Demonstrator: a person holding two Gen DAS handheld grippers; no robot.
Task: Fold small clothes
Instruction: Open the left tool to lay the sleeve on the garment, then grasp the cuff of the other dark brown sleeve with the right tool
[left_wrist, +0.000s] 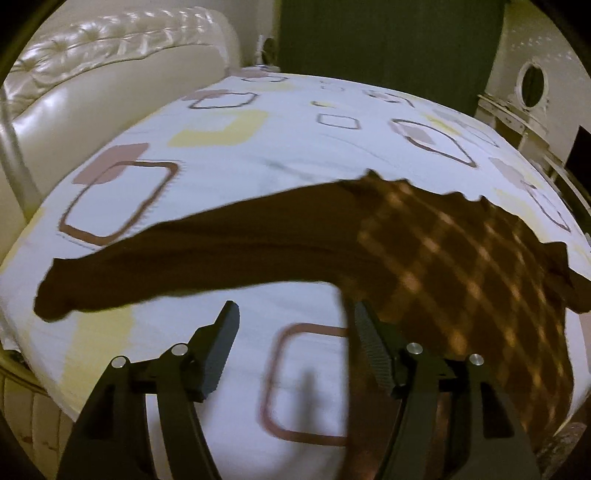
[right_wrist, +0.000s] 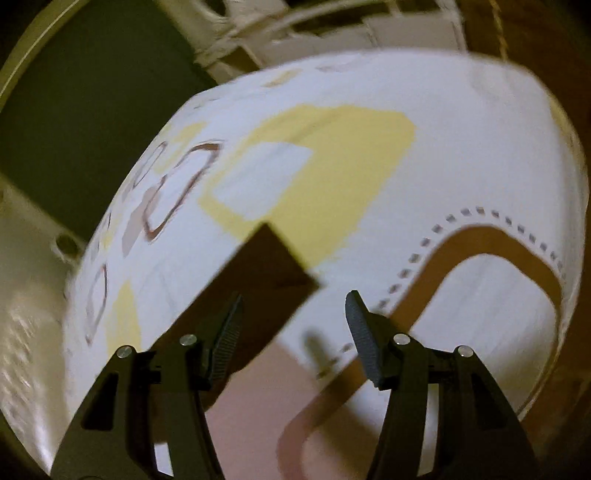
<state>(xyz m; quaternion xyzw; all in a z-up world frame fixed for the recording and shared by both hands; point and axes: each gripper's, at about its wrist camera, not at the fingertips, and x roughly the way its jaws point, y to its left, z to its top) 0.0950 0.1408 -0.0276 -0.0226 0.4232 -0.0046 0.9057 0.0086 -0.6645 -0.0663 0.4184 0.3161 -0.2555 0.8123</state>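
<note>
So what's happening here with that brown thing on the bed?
A person is folding small clothes with two hand-held grippers. A dark brown garment, partly checked, lies spread out on the patterned bedsheet. The left gripper hangs over its near edge with its fingers apart and nothing between them. The right gripper is open too, beside a corner of the brown cloth. Neither holds the garment now.

Bed (left_wrist: 295, 147), white sheet printed with brown and yellow squares; dark brown garment (left_wrist: 332, 243) spread flat across it.
</note>
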